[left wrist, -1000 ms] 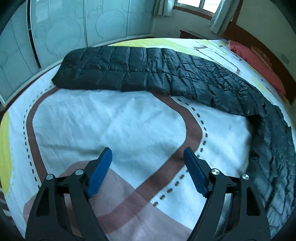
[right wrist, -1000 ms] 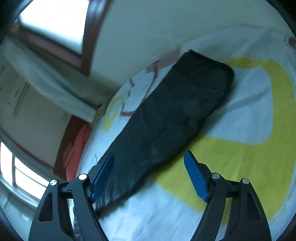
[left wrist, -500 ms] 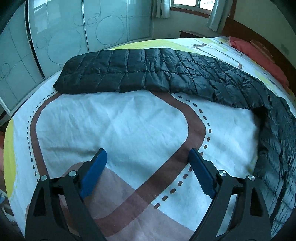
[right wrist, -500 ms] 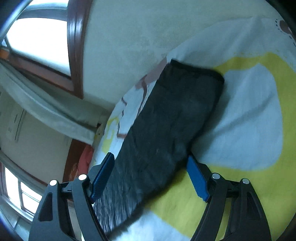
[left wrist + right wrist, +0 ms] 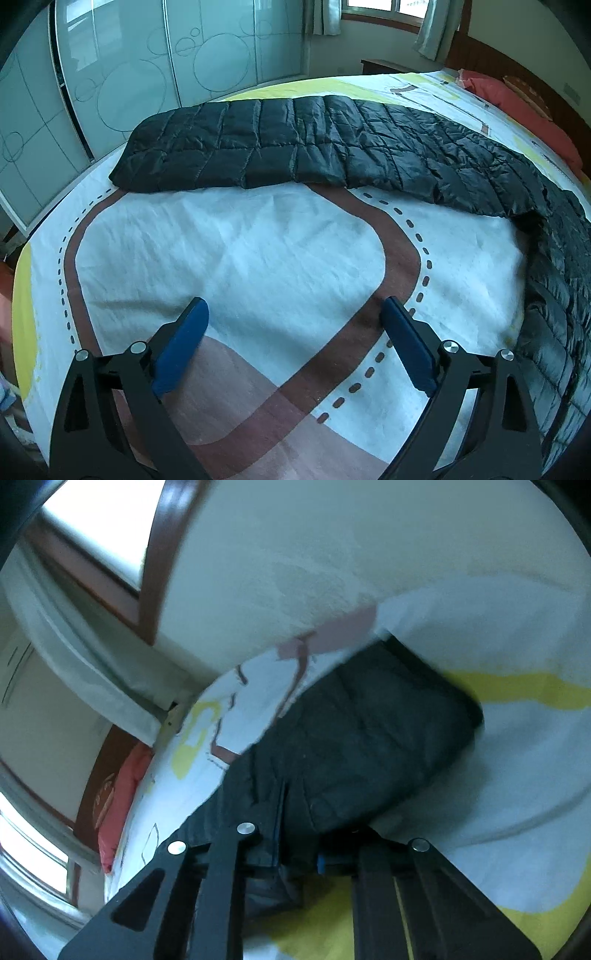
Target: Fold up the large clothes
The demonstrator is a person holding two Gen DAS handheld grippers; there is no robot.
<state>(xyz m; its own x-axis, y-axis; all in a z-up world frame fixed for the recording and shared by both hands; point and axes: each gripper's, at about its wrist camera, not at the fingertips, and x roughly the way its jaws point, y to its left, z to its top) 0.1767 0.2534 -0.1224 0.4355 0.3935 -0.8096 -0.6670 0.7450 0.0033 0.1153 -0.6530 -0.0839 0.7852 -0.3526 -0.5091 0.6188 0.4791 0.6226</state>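
Now, through your left wrist camera, your left gripper [image 5: 293, 314] hangs over the bedsheet [image 5: 236, 258] with its jaws spread wide and nothing between the blue pads [image 5: 183, 343]. Beneath them runs the sheet's brown road print with its dashed line. The black quilted garment [image 5: 295, 147] lies well ahead of the pads, stretched as a long band across the far part of the bed, its left end near the frosted sliding doors [image 5: 122, 62] and its right end bending round and running down the right edge of the view. A red pillow [image 5: 517, 99] sits at the head of the bed beyond it, under a curtained window [image 5: 384, 7].

Over on your right wrist camera, the picture is tilted and somewhat blurred. Your right gripper [image 5: 295, 856] is clenched on the black quilted garment [image 5: 369, 738]: the jaws have come close together, the dark fabric bunches up between them, and only a sliver of blue pad [image 5: 320, 862] shows at the pinch. From there the garment stretches away up and to the right over the white and yellow bedsheet [image 5: 517, 775]. The red pillow [image 5: 122, 794] appears at the left against a brown headboard [image 5: 94, 790], with a wood-framed window [image 5: 110, 535] in the wall above.
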